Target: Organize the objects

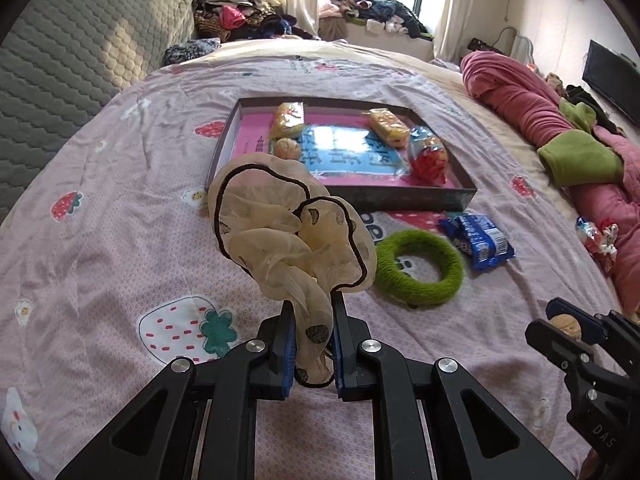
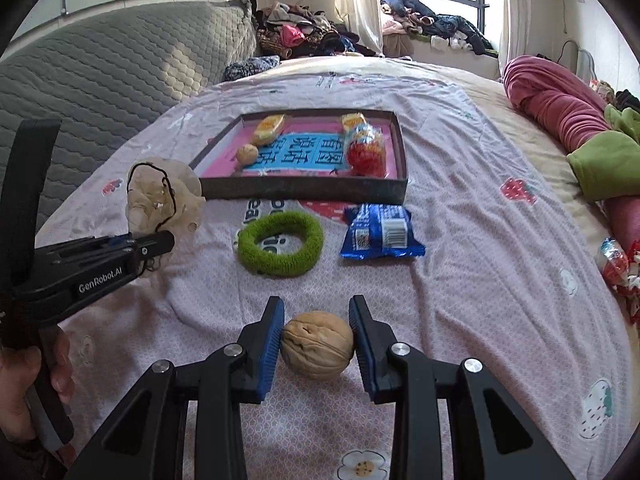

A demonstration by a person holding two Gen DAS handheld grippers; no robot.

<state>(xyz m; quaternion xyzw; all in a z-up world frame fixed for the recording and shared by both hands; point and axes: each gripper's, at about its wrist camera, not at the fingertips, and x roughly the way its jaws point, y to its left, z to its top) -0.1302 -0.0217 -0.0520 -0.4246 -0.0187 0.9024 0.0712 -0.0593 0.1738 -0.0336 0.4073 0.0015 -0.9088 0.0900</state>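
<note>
A bed covered by a pale pink sheet with strawberry prints (image 2: 460,240) carries everything here, with a grey quilted headboard (image 2: 100,76) on one side and a rolled magenta and green blanket (image 2: 560,112) along the other. Toward the far end lies a shallow dark rectangular box with a pink and blue printed bottom (image 2: 304,190); inside it sit two yellow wrapped snacks (image 2: 270,127), a red and orange snack bag (image 2: 366,152) and a tan walnut (image 2: 247,153). Just in front of the box's near wall lie a fuzzy green ring-shaped hair tie (image 2: 280,245) and, beside it, a blue foil biscuit packet (image 2: 380,232), the two close but apart. A small red and white wrapped item (image 2: 616,268) lies at the edge by the blanket. The left gripper (image 1: 313,320) is pinched on the lower fold of a sheer beige scrunchie with black edging and dark spots (image 1: 288,236), which billows above the fingers and blocks that camera's view of the box's near corner; in the right wrist view the scrunchie hangs to the left of the box, apparently clear of the sheet. The right gripper (image 2: 316,322) is partly closed, both blue-padded fingers pressing the sides of a second light brown walnut (image 2: 317,344), held near the sheet, well short of the green hair tie.
</note>
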